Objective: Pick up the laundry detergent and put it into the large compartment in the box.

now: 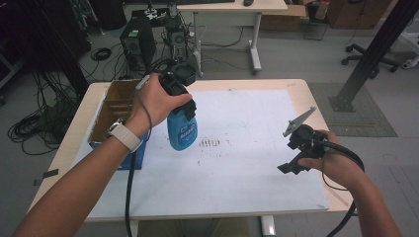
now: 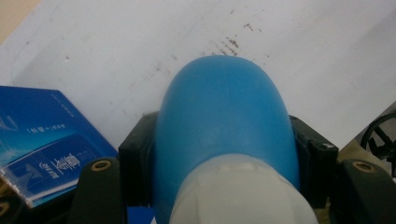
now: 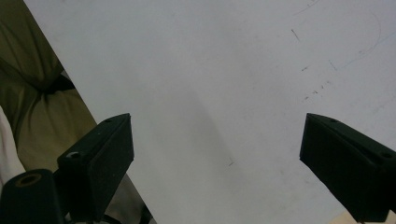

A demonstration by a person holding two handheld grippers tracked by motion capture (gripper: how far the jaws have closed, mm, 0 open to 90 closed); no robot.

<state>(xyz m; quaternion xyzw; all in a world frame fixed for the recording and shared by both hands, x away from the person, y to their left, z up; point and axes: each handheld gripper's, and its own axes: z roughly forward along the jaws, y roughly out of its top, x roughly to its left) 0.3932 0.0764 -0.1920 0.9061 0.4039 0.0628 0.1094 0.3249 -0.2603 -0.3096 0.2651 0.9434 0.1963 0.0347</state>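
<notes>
While the left gripper [image 1: 184,109] is clamped on a blue bottle [image 1: 182,131], the bottle hangs bottom-down just above the white sheet [image 1: 237,163] that covers the table [image 1: 301,89], close beside the cardboard box [image 1: 116,106] at the left. In the left gripper view the jaws press on both flanks of the rounded blue body [image 2: 224,116], just below its pale cap, a hold that seems meant to keep the bottle upright and carry it without slipping. I judge the bottle to be in transit between the box and the sheet; which way I cannot tell. The right gripper [image 1: 296,153] hovers low near the table's right edge, well apart from the bottle, its jaws spread wide with nothing between them, as the right gripper view [image 3: 217,158] shows. Between the two hands the sheet lies bare except for faint marks, leaving ample room to set the bottle down; the box wall is the nearest obstacle.
</notes>
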